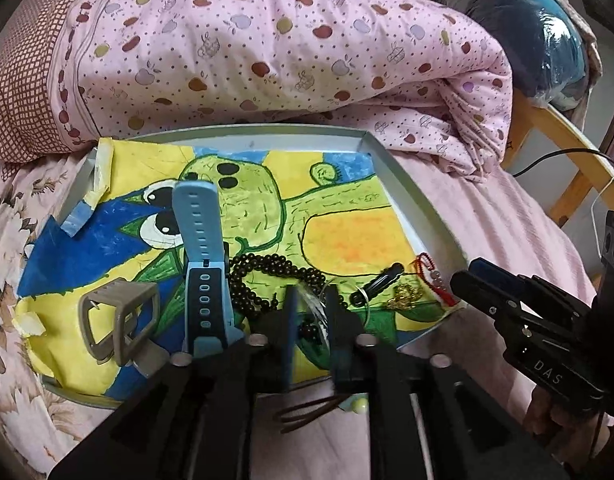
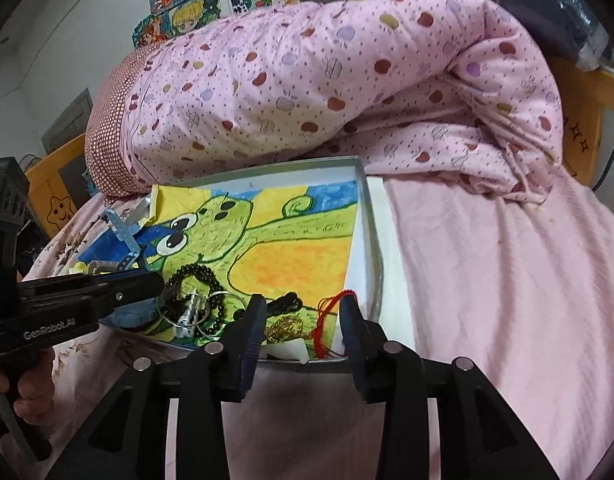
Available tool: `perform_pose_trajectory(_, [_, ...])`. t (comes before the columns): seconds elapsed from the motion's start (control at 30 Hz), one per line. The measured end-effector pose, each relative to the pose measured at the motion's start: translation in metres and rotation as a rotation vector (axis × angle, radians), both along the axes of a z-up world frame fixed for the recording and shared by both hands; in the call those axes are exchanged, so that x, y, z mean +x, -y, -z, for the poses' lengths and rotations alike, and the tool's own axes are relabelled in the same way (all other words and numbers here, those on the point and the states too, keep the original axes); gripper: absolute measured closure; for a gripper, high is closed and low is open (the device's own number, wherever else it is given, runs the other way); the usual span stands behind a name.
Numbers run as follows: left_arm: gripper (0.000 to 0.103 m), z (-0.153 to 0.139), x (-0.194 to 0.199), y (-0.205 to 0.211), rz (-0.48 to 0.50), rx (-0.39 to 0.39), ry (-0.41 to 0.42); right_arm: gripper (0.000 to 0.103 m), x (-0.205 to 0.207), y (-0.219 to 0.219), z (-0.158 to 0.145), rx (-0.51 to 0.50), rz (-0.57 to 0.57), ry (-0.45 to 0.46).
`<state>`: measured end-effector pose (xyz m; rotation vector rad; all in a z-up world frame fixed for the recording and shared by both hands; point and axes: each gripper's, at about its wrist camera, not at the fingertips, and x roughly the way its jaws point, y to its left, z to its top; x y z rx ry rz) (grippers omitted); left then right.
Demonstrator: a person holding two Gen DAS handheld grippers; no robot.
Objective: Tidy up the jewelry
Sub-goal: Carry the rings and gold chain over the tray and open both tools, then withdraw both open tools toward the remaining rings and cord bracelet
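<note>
Shallow grey-rimmed tray (image 2: 371, 216) on a pink bedsheet (image 2: 487, 264), lined with a yellow-and-green crayon drawing (image 2: 267, 240). Contents: dark round-bead bracelet (image 2: 187, 276), red cord bracelet (image 2: 327, 320), gold chain (image 2: 285, 328), light-blue watch strap (image 2: 125, 240). Right gripper (image 2: 303, 312), jaws parted over the chain; left gripper (image 2: 139, 284) at the left edge of the view.

Light-blue watch strap (image 1: 197, 236), dark-brown beads (image 1: 263, 268), pink apple-print quilt (image 1: 267, 48).
</note>
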<state>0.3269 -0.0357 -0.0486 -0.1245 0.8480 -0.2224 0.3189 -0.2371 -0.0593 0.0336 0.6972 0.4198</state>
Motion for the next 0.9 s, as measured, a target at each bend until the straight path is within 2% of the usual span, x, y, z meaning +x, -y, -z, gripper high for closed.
perform_pose_trajectory(0.03, [0.077,-0.004,-0.003,-0.001,-0.001,-0.011,0.01,0.061,-0.002,0.001,-0.004,-0.004,0.005,0.012])
perform_pose_trajectory(0.13, [0.064,-0.014,-0.009,-0.003,-0.012,-0.034,0.041,0.05,-0.007,0.003,-0.013,-0.007,0.019,0.04])
perform_pose_trajectory(0.27, [0.06,-0.029,-0.018,-0.006,-0.02,-0.046,0.072,0.035,-0.017,0.008,-0.029,0.01,0.032,0.077])
perform_pose_trajectory(0.3, [0.055,-0.033,-0.021,-0.007,-0.021,-0.046,0.081,0.032,-0.02,0.008,-0.033,0.016,0.03,0.089])
perform_pose_trajectory(0.33, [0.044,-0.038,-0.026,-0.008,-0.027,-0.046,0.093,0.026,-0.023,0.009,-0.037,0.02,0.028,0.101])
perform_pose_trajectory(0.4, [0.034,-0.047,-0.036,-0.011,-0.049,-0.053,0.13,0.023,-0.031,0.008,-0.047,0.023,0.022,0.133])
perform_pose_trajectory(0.53, [0.032,-0.065,-0.053,-0.018,-0.065,-0.061,0.169,0.015,-0.047,0.005,-0.064,0.014,0.012,0.186])
perform_pose_trajectory(0.67, [0.021,-0.081,-0.074,-0.024,-0.097,-0.04,0.221,0.005,-0.071,0.002,-0.082,0.028,0.005,0.26])
perform_pose_trajectory(0.73, [0.005,-0.091,-0.089,-0.027,-0.126,-0.022,0.252,0.0,-0.083,0.001,-0.091,0.029,0.009,0.292])
perform_pose_trajectory(0.9, [0.002,-0.107,-0.121,-0.036,-0.169,-0.022,0.323,0.0,-0.113,0.0,-0.108,0.038,0.022,0.358])
